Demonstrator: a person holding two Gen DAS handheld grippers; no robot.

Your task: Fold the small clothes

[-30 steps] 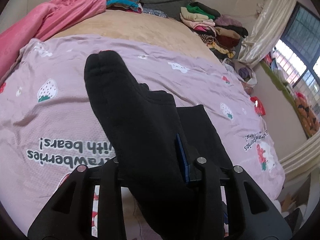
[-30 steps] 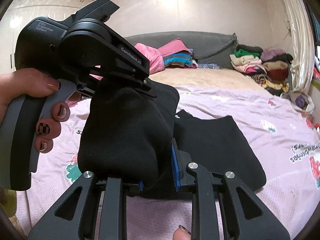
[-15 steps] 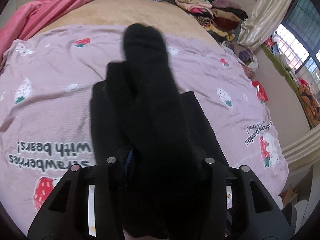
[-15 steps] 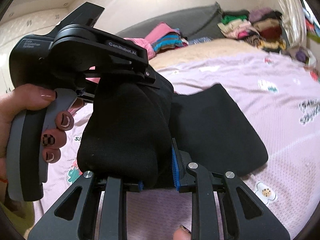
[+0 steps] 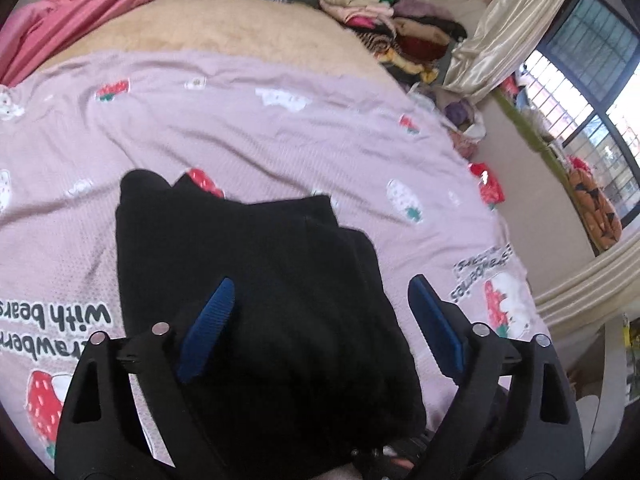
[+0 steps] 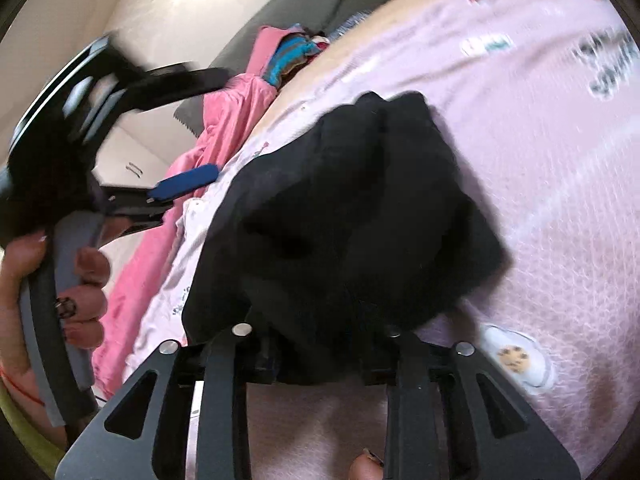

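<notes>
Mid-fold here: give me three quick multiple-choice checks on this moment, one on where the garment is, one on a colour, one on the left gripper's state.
1. Where does the black garment lie?
A. on the lilac strawberry bedspread
B. on the clothes pile by the curtain
C. on the floor

2. What colour are the left gripper's finger pads?
A. red
B. blue
C. white

3. How do the left gripper's fingers stand?
A. clamped on the garment
B. spread apart, pads off the cloth
C. out of view

Answers: 1 A, the cloth rests flat on the printed cover. 2 B, both ribbed pads show blue. 3 B, the fingers are opening, with the garment lying between them ungripped.
</notes>
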